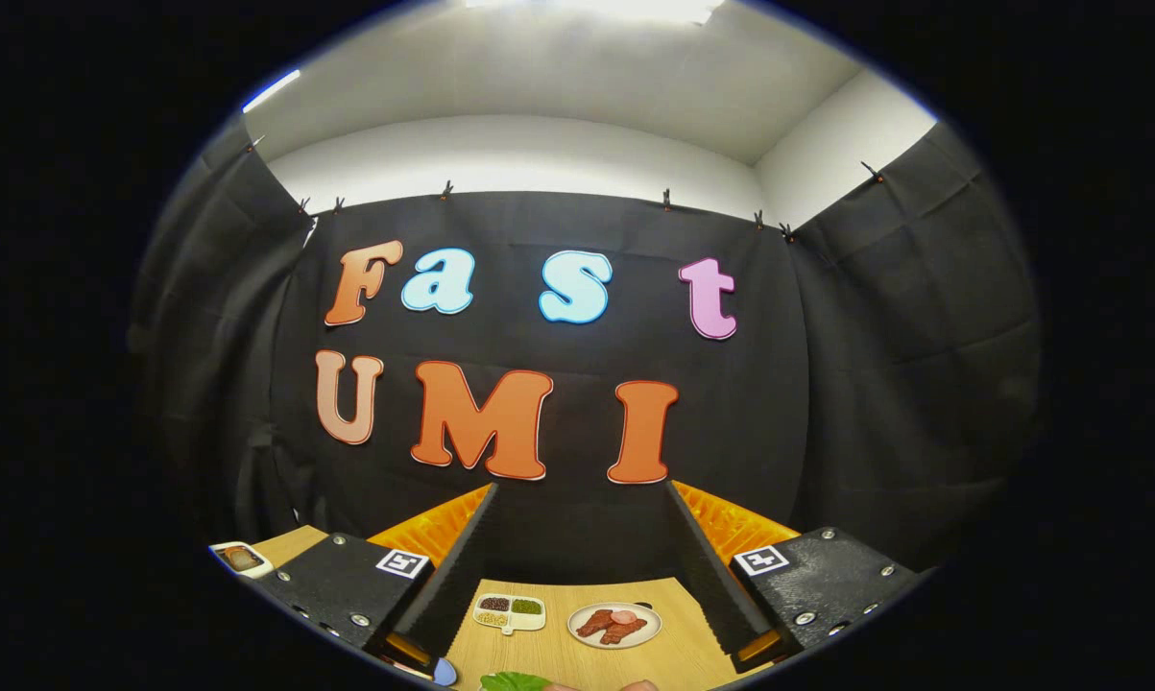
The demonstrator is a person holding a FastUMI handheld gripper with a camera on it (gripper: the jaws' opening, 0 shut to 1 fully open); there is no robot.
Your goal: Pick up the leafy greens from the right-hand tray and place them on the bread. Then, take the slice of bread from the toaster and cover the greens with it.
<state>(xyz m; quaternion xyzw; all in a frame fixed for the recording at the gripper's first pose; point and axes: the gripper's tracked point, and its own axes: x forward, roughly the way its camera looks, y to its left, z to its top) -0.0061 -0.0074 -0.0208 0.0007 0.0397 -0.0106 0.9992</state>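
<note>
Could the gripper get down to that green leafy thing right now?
Probably yes. The gripper has its fingers spread wide with nothing between them, and the leafy greens lie on the wooden table just below and between them. It points level now, so it would need to tip downward.

Staged recording booth, not real kitchen. Black cloth walls (558, 518) clipped up w/ small clamps along top edge, plain white room wall and ceiling above, bright ceiling light. Small wooden table (558, 657) set w/ toy-like food props: divided snack tray (509, 612), plate w/ meat slices (614, 625), white toaster (242, 559) w/ bread at far left, green leaf (515, 682) at near edge, prob. the greens. Square tracking markers on gripper (582, 576), fingers spread wide apart, nothing between them. Looks like data-collection setup mimicking home kitchen.
</note>
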